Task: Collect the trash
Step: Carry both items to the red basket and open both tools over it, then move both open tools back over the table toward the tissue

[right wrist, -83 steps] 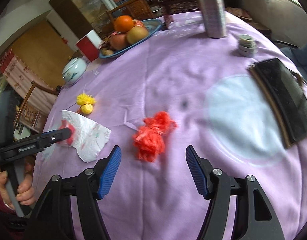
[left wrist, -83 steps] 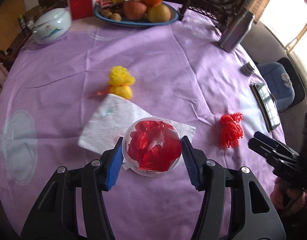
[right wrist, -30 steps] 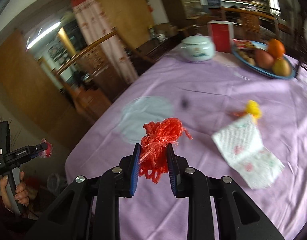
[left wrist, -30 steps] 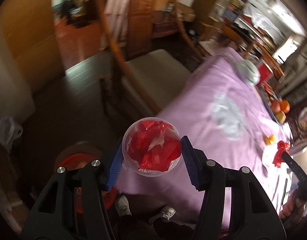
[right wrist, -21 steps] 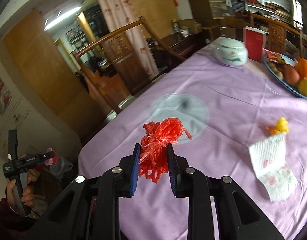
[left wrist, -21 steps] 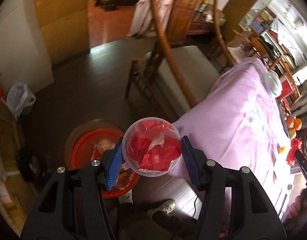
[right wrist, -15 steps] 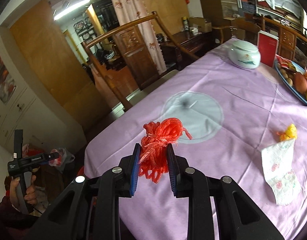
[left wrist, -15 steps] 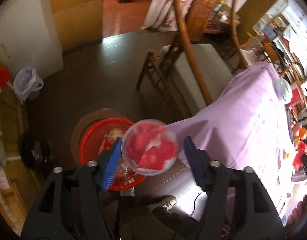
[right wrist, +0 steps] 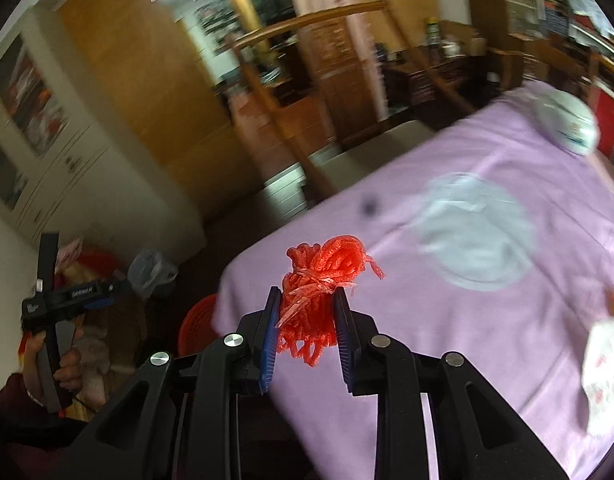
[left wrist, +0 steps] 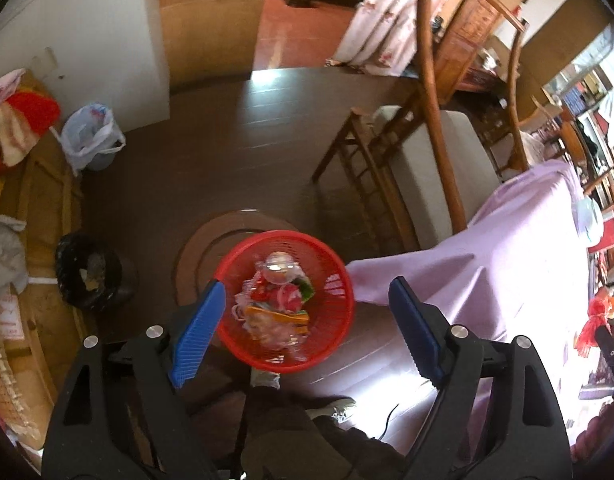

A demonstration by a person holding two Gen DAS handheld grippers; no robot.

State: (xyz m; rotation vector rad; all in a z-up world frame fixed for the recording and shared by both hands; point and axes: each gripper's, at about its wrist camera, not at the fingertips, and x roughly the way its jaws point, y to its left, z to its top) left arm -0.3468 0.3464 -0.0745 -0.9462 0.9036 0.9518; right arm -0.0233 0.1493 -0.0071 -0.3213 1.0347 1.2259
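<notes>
My left gripper points down over a red mesh basket on the floor. Its jaws are opening and hold nothing. The clear cup with red scraps lies in the basket on other litter. My right gripper is shut on a red net bundle, held above the near edge of the purple-clothed table. The bundle also shows at the right edge of the left wrist view. In the right wrist view the left gripper is at far left in a hand, with the basket partly hidden behind the tablecloth.
A wooden chair with a pale cushion stands between the basket and the table. A white plastic bag and a black pot sit on the dark floor. On the table lie a napkin and a white lidded bowl.
The left gripper swung over the basket and opened; the cup left its jaws and now lies in the basket. The right gripper carried the net bundle toward the table's edge.
</notes>
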